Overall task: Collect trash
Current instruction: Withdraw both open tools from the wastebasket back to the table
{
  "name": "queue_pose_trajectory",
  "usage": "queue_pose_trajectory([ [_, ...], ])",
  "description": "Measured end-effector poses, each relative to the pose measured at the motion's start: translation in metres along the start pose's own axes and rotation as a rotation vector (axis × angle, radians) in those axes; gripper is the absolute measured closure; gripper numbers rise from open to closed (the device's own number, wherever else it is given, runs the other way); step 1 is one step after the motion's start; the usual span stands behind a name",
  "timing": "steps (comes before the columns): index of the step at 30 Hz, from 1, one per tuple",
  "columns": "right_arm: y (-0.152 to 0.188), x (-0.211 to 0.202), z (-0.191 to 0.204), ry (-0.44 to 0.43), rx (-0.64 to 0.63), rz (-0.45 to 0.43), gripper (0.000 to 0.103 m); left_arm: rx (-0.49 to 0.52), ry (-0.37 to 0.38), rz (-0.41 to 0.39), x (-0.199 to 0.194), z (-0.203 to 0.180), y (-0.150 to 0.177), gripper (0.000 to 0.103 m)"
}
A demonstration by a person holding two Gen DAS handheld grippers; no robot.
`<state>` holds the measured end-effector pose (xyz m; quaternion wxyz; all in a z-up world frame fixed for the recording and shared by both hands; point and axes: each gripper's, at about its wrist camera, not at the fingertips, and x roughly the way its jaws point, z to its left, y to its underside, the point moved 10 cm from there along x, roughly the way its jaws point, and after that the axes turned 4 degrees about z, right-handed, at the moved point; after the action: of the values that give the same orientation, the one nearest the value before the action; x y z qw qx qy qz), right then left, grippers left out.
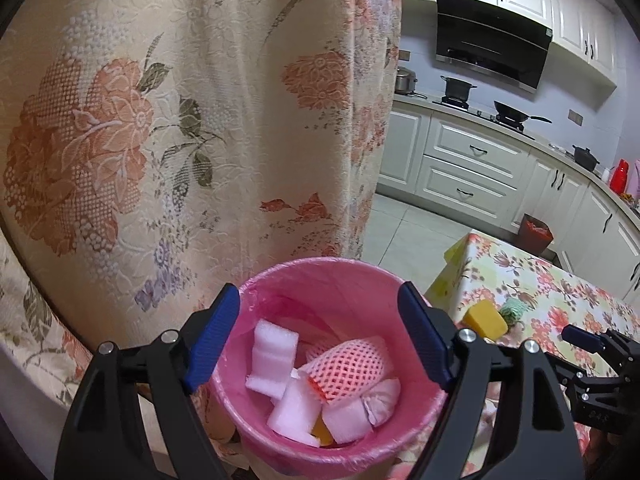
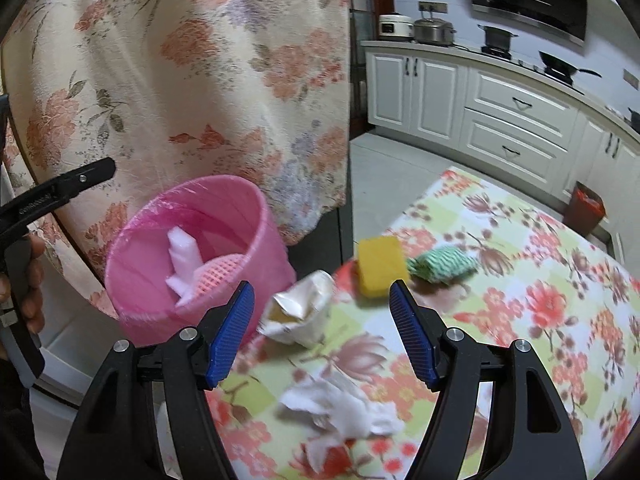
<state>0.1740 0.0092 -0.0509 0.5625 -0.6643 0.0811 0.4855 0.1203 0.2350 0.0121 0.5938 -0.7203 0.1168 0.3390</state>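
Up close in the left wrist view, the left gripper (image 1: 320,340) hangs released and empty over the pink bin (image 1: 340,280), which stands at the table's left edge against a floral curtain (image 1: 160,120). Inside the bin lie white foam blocks (image 1: 276,354), a pink foam fruit net (image 1: 348,366) and a tied white pouch (image 1: 382,400).

Over in the right wrist view, the right gripper (image 2: 322,330) is likewise released, with nothing between its blue pads (image 2: 232,340). Beyond it, just right of the bin, a crumpled paper cup (image 2: 300,312) lies on the floral tablecloth (image 2: 540,320). Nearer lies a wad of white tissue (image 2: 340,408); farther off sit a yellow sponge (image 2: 378,266) and a green-and-white bundle (image 2: 440,268). The cup looks light and easily crushed, so a gentle pinch across its folded wall should do. The tissue is soft and wants gathering at its thickest bunch.
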Motion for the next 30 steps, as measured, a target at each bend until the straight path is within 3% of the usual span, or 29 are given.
queue_pose_trajectory([
  [11, 0.026, -0.013, -0.033, 0.038, 0.051, 0.008, 0.033, 0.029, 0.044, 0.019, -0.006, -0.032, 0.018, 0.025],
  [30, 0.079, 0.019, -0.027, 0.039, 0.049, 0.117, 0.033, 0.086, 0.112, 0.058, -0.004, -0.077, 0.043, 0.025],
])
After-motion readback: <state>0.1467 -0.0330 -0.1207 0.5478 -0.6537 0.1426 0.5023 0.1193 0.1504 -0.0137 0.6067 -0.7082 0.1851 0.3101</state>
